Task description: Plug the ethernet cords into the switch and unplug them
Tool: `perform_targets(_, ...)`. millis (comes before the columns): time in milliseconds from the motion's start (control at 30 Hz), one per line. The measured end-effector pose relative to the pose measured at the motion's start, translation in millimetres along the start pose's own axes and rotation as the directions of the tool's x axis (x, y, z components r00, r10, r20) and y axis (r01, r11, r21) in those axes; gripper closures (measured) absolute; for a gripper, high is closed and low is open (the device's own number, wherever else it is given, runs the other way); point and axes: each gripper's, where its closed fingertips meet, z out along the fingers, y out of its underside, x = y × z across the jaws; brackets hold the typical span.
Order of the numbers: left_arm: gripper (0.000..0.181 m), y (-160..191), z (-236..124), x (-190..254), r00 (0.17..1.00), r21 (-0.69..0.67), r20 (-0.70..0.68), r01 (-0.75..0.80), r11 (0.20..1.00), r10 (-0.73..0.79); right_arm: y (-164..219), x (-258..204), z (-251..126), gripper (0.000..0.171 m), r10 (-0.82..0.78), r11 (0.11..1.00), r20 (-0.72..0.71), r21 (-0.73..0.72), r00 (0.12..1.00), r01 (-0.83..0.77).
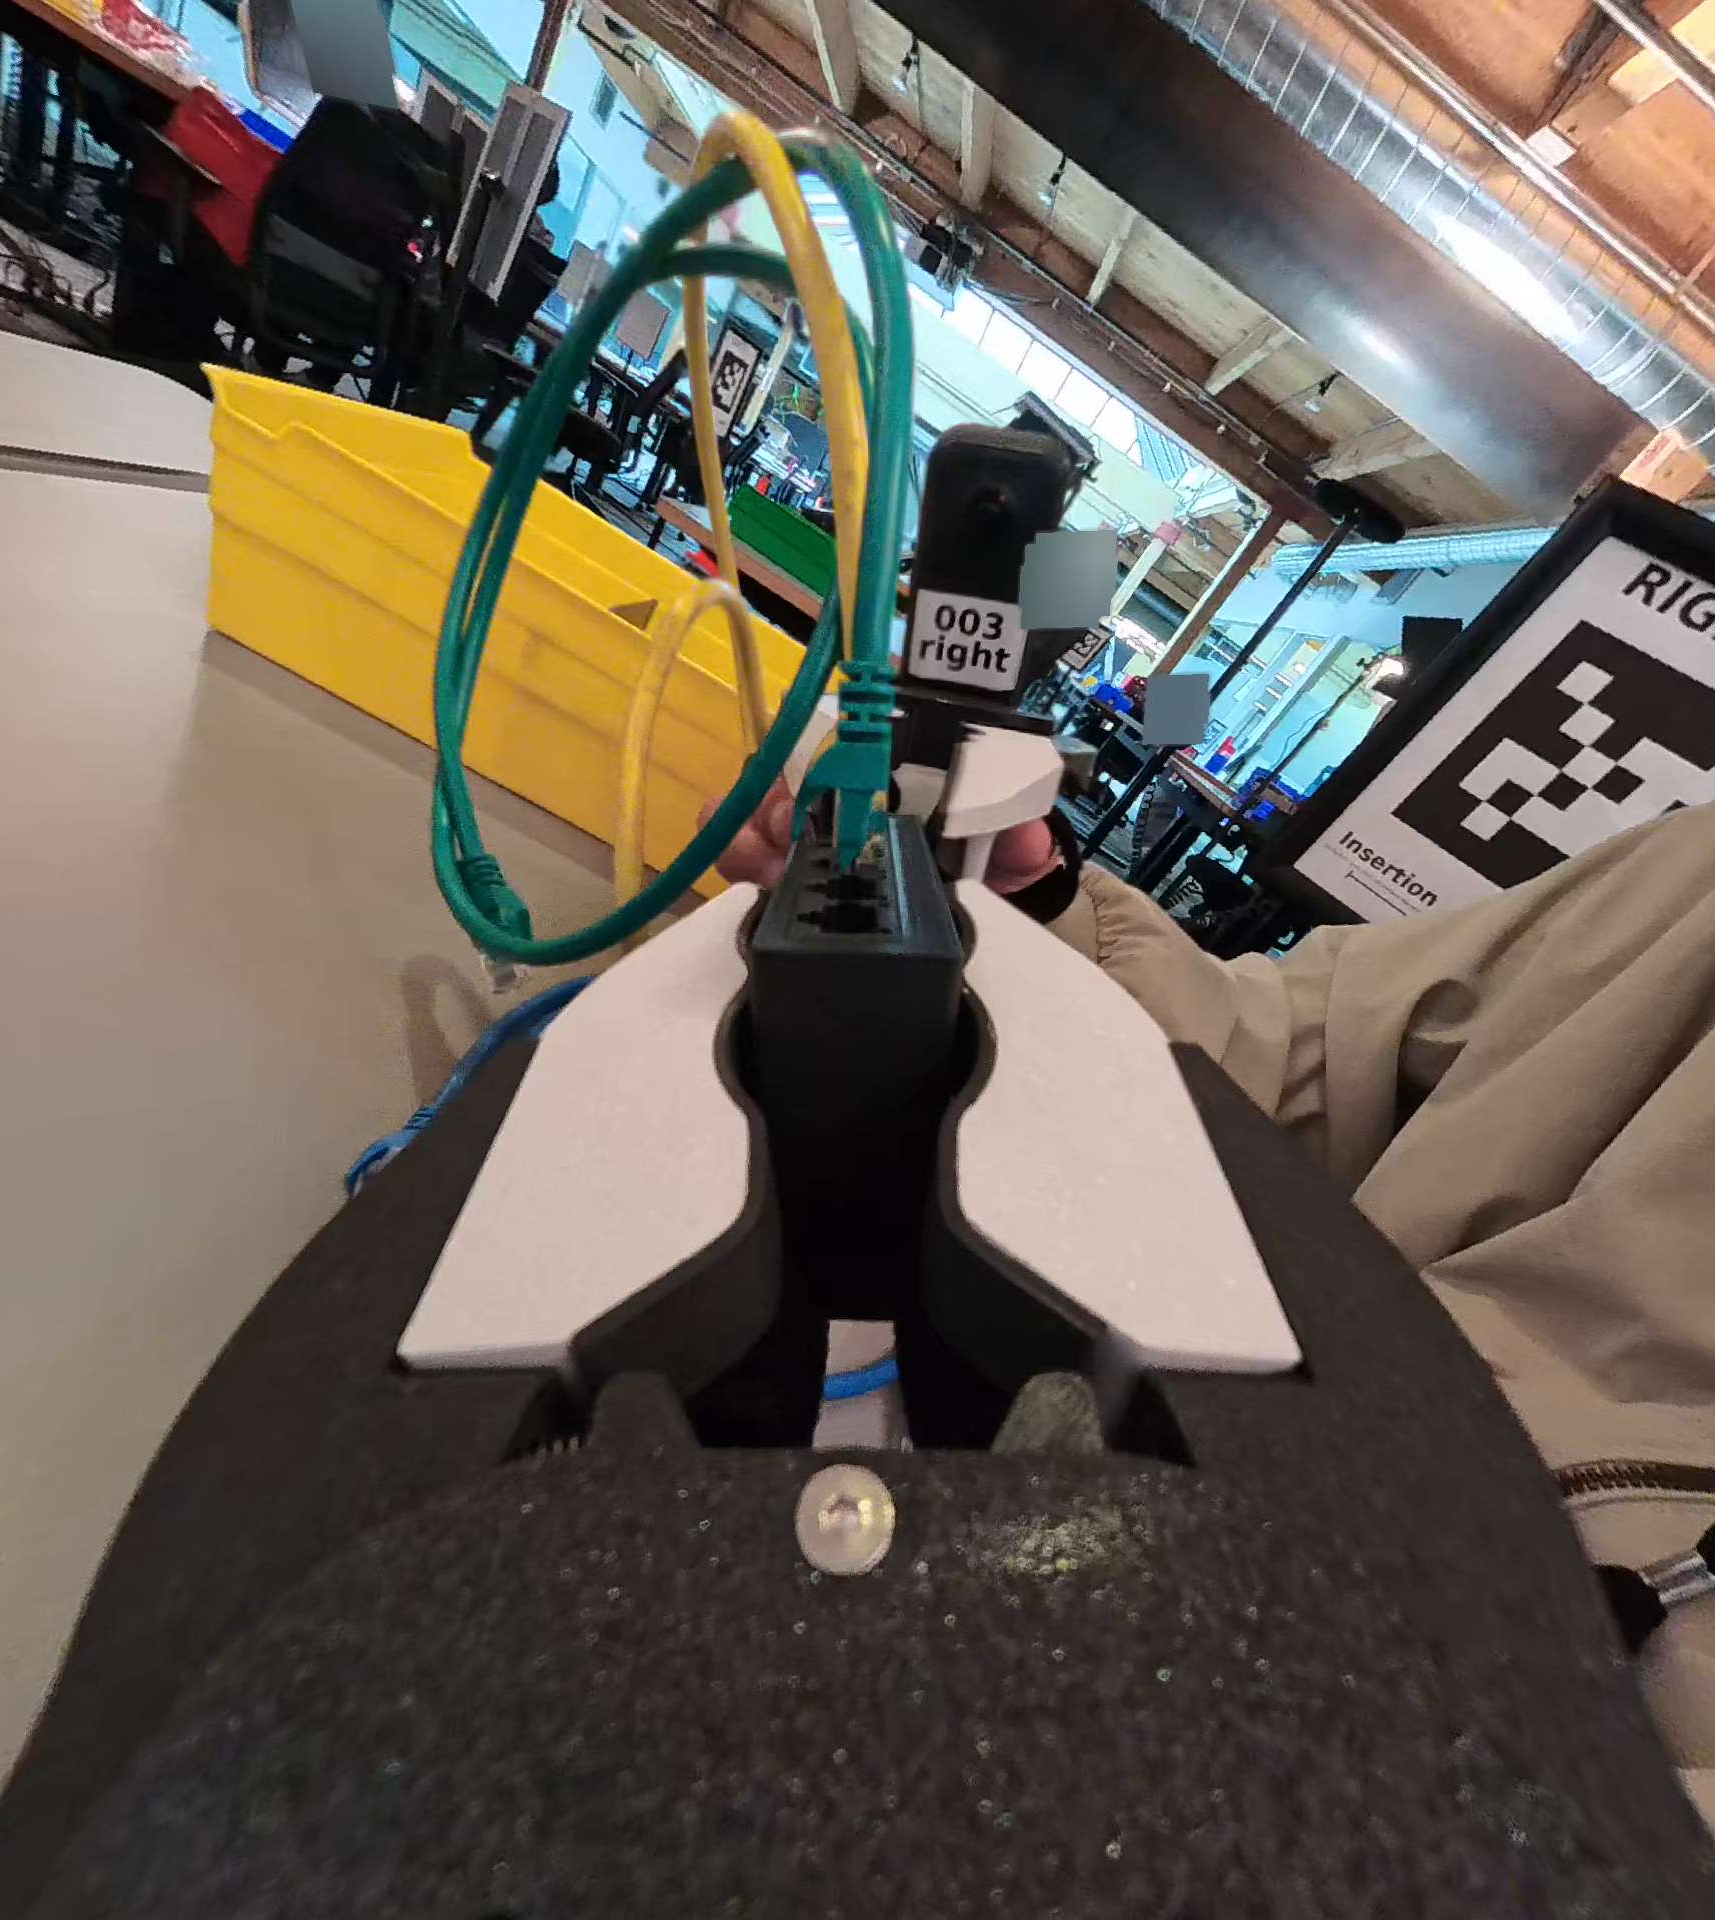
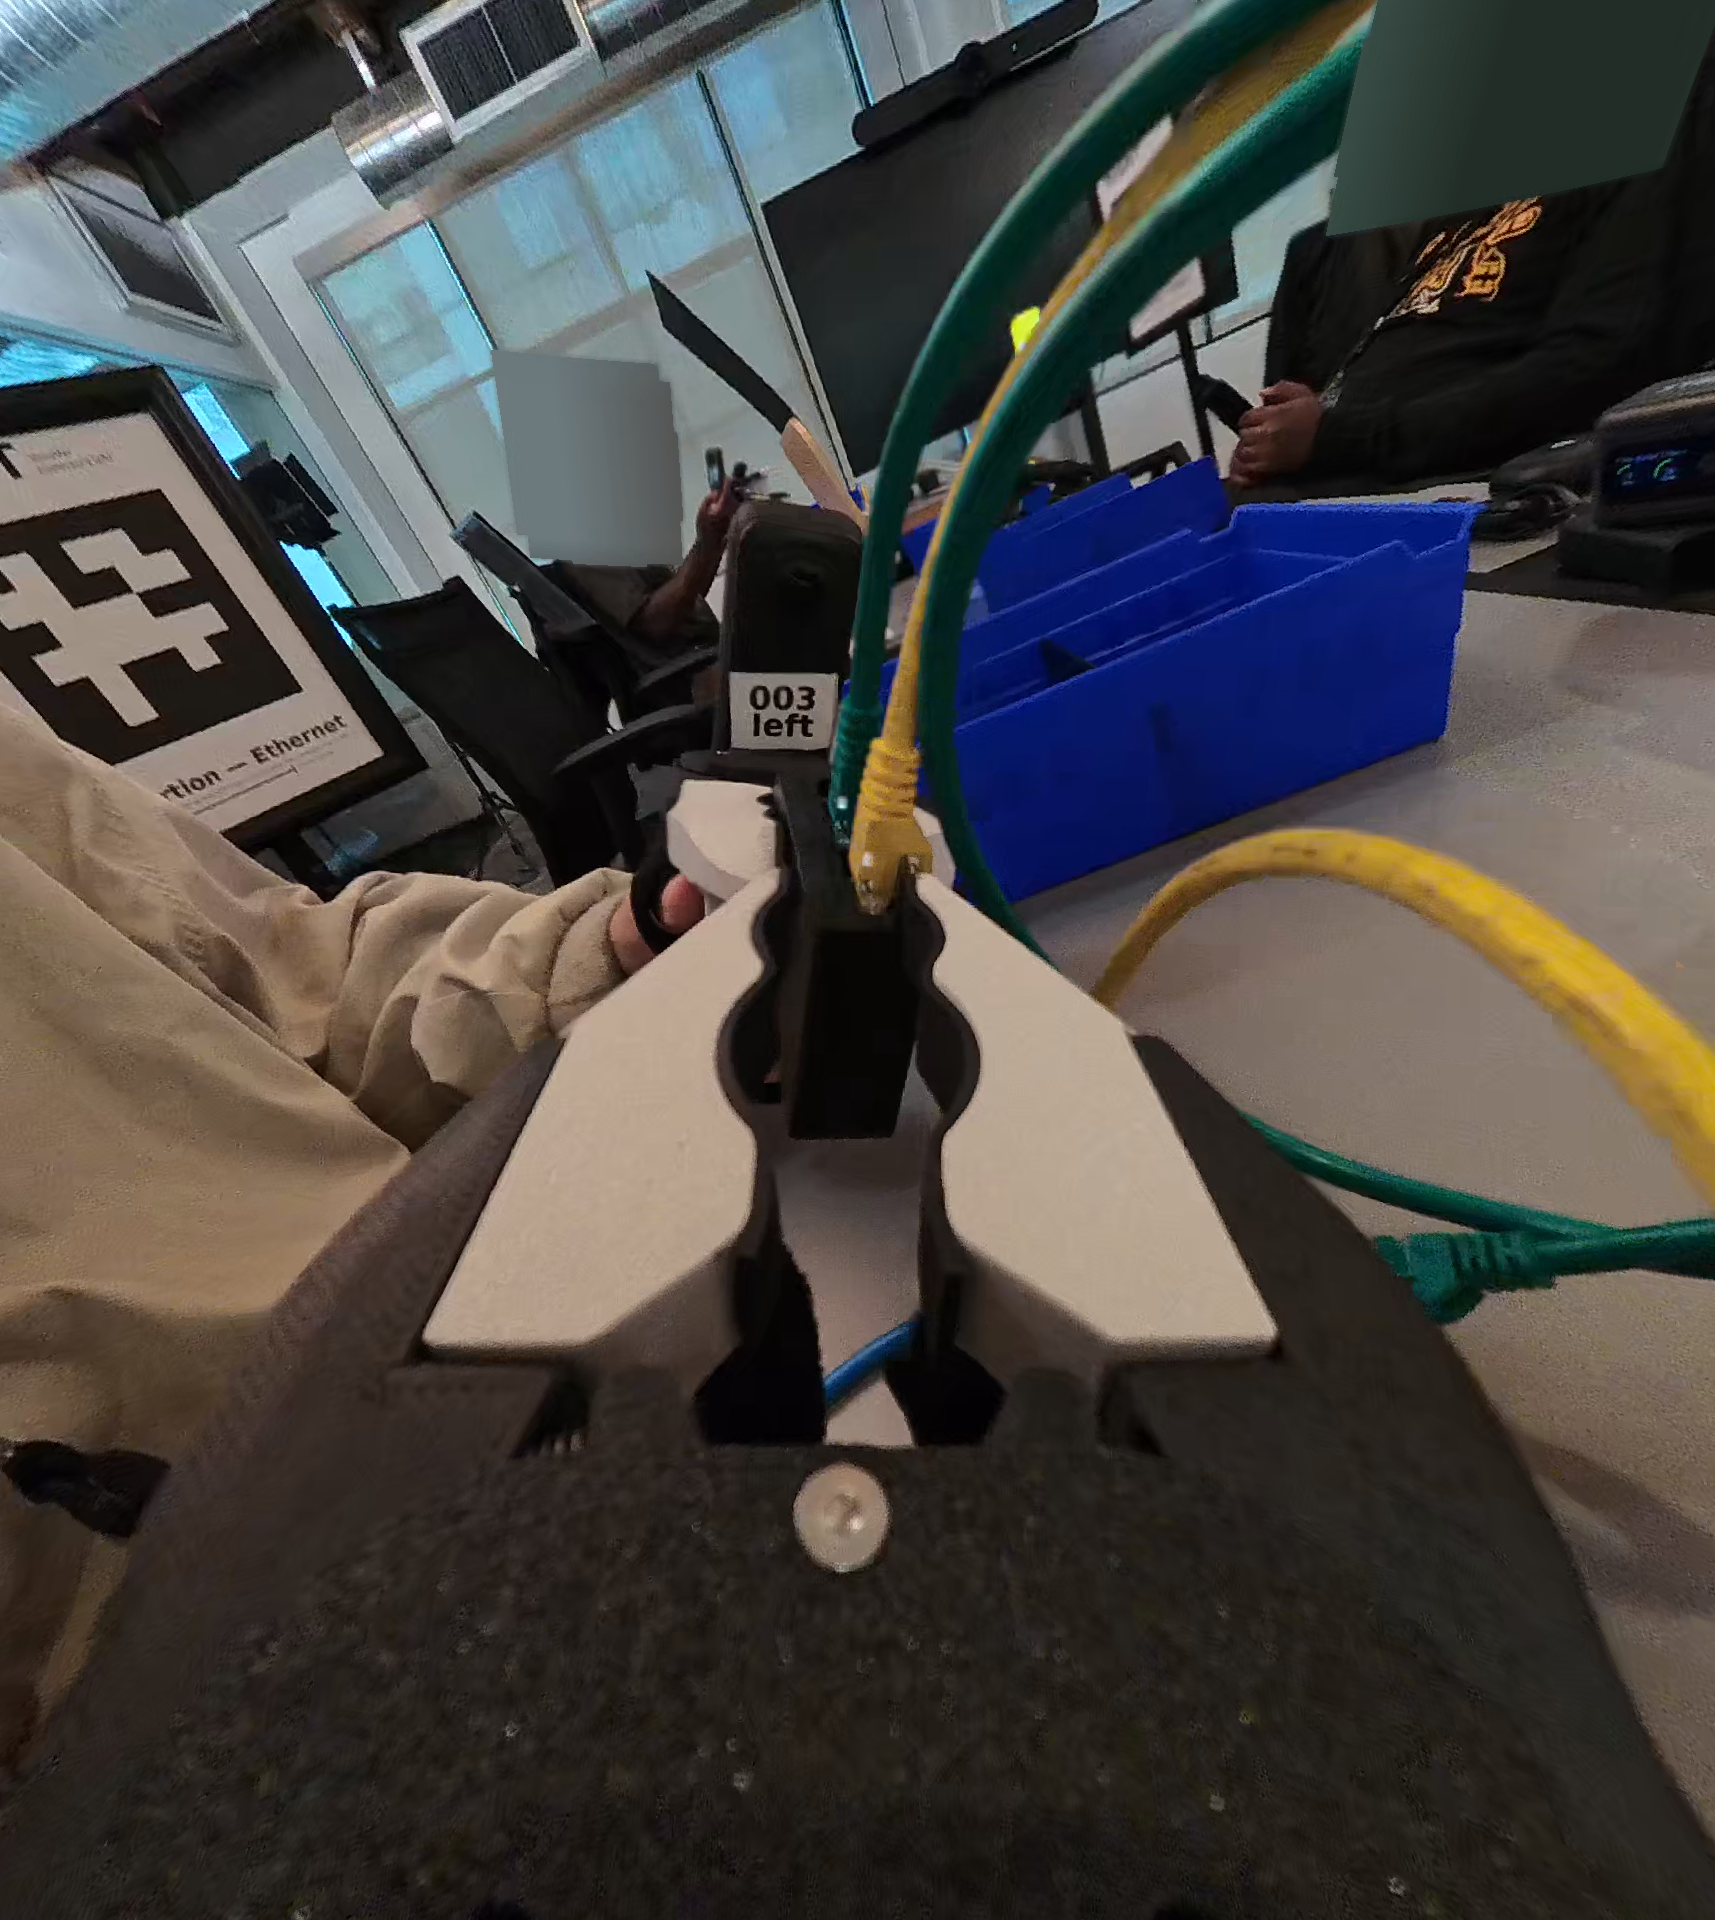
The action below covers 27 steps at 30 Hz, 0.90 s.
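My left gripper [image 1: 858,914] is shut on one end of the black switch [image 1: 858,1039], held above the table. A green cord's plug [image 1: 858,769] sits in a port at the switch's far end, with a yellow cord [image 1: 832,364] looping beside it. The green cord's other plug [image 1: 494,904] hangs loose. My right gripper [image 2: 848,904] is shut on the opposite end of the switch [image 2: 848,1049]. The yellow plug [image 2: 884,821] sits in the port nearest its fingertips. The green cord [image 2: 894,520] arcs overhead.
A yellow bin [image 1: 396,561] stands on the beige table at the left. A blue bin [image 2: 1196,707] stands on the table at the right. A blue cord [image 1: 458,1081] lies under the grippers. Framed marker boards [image 1: 1559,748] stand behind. A person [image 2: 1507,343] sits at the far side.
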Motion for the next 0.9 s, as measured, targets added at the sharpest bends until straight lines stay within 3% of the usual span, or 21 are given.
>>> perform_targets(333,0.152,-2.6,-3.0,9.8,0.996,-0.011,-0.038,-0.079,0.997,0.079,-1.7,-9.0,-1.1,0.154,0.018,0.999,0.058,0.03,0.998,-0.019)
perform_targets(400,0.152,-3.3,-3.3,11.5,0.996,-0.007,-0.041,-0.085,0.996,0.084,-1.2,-5.8,-2.2,0.145,0.015,0.999,0.039,0.029,0.999,-0.017)
perform_targets(533,0.152,0.1,-0.9,14.9,0.994,-0.027,-0.051,-0.101,0.994,0.1,0.6,-13.5,2.1,0.147,0.003,1.0,0.069,0.025,0.998,-0.005)
perform_targets(633,0.152,1.7,0.0,17.2,0.992,-0.035,-0.057,-0.113,0.993,0.111,2.3,-11.7,1.8,0.157,-0.003,1.0,0.059,0.016,0.998,0.002)
perform_targets(900,0.151,3.7,0.4,17.6,0.991,-0.032,-0.068,-0.116,0.993,0.113,3.1,-12.4,0.8,0.158,-0.009,1.0,0.092,0.002,0.996,0.009)
